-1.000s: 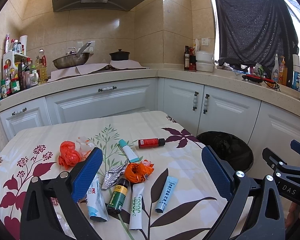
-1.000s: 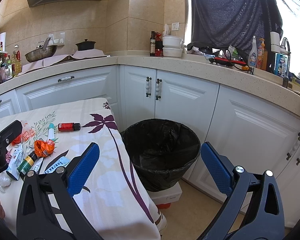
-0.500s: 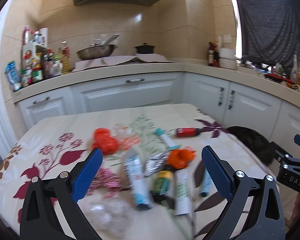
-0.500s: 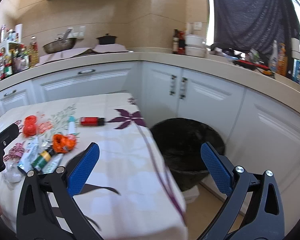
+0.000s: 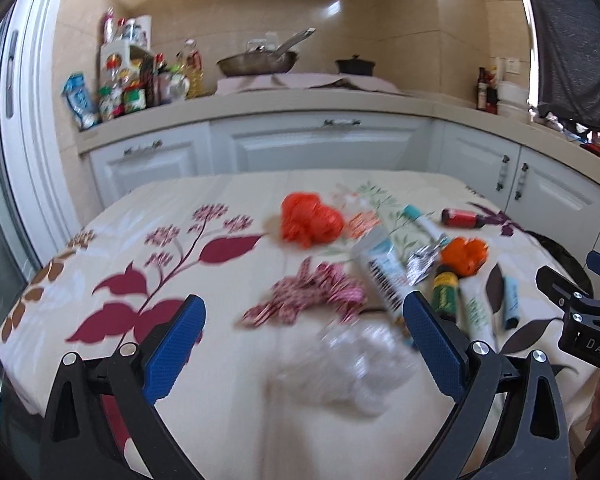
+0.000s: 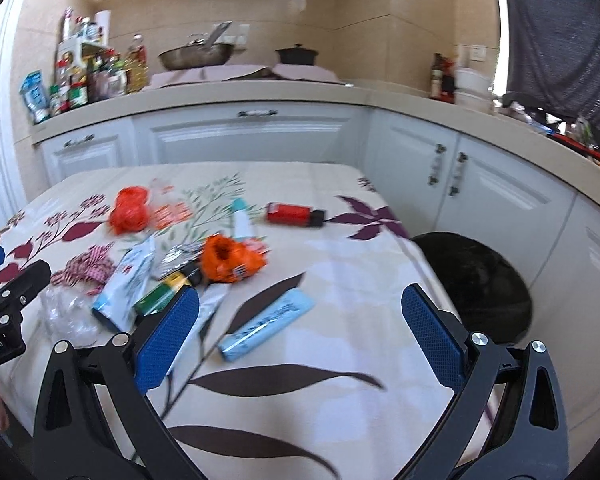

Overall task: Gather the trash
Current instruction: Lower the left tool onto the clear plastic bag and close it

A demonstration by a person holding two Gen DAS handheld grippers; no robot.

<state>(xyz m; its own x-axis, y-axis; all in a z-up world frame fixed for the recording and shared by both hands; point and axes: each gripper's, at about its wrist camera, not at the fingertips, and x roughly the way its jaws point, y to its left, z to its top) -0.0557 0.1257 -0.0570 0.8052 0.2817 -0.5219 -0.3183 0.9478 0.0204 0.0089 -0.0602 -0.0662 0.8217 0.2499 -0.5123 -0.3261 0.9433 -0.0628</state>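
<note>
Progress: nothing collected yet, apparently | left tongs spread wide, empty | right tongs spread wide, empty | trash scattered on worktop | bin beside worktop, contents unclear.

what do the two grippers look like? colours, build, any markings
Both alike: the left gripper and right gripper have matte black skeletal frames with silver screws and blue textured pads. White lettering: "DAS" on the right one, "nRobot.AI" on the left. No cables visible.
</note>
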